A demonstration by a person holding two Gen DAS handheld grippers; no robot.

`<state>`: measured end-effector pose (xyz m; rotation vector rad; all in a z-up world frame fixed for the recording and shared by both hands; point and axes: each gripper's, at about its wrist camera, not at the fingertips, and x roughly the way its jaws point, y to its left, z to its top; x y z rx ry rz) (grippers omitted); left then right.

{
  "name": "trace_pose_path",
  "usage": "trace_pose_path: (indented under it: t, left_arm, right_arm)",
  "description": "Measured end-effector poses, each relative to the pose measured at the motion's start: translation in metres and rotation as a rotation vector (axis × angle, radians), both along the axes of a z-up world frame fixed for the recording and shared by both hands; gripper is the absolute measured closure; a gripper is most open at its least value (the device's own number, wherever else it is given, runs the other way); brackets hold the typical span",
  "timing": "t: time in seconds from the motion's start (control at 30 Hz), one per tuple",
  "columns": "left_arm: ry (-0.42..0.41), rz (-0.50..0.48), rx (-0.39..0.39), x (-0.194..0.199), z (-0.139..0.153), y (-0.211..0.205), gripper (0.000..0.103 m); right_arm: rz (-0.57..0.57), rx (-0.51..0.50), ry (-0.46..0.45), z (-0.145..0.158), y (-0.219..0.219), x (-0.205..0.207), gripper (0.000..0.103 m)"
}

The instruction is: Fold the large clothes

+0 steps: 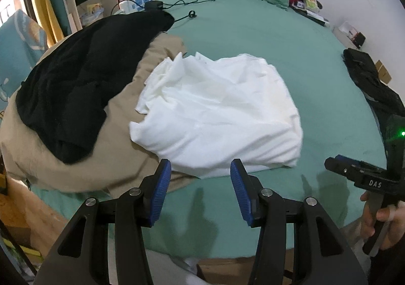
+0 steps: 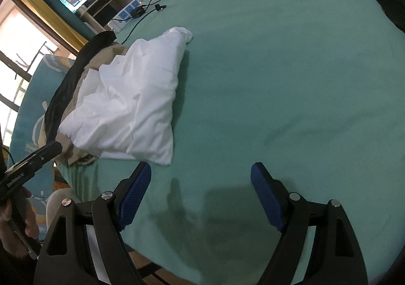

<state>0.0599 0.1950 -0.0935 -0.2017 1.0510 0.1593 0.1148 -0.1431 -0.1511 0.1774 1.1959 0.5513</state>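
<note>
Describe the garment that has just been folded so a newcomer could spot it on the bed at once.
Start from the green bed sheet that fills both views. Near its left edge lies a heap of a tan garment topped by a black garment. The white folded garment lies flat against that heap's right side, the only white cloth there.

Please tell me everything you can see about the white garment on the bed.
The white garment is thin, soft-looking cloth, wrinkled, folded into a rough rectangular bundle with several layers. It lies flat on the green bed sheet. Its far end is loose and bunched, and one corner there looks twisted. One side overlaps the beige garment, which lies beneath the black garment. A small mark, perhaps a label, shows in the right wrist view. Neither gripper touches it; both sets of fingers are open and empty.
</note>
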Motion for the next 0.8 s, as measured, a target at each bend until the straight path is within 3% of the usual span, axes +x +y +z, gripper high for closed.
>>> trace_pose_path:
  t: [0.37, 0.8]
  left_arm:
    - [-0.046, -0.003, -0.059, -0.032, 0.013, -0.043, 0.051]
    - [-0.16, -0.018, -0.027, -0.062, 0.061, -0.086, 0.051]
  right_arm:
    - [-0.037, -0.037, -0.026, 0.018, -0.042, -0.029, 0.022]
    - [-0.087, -0.056, -0.111, 0.056, -0.091, -0.059, 0.022]
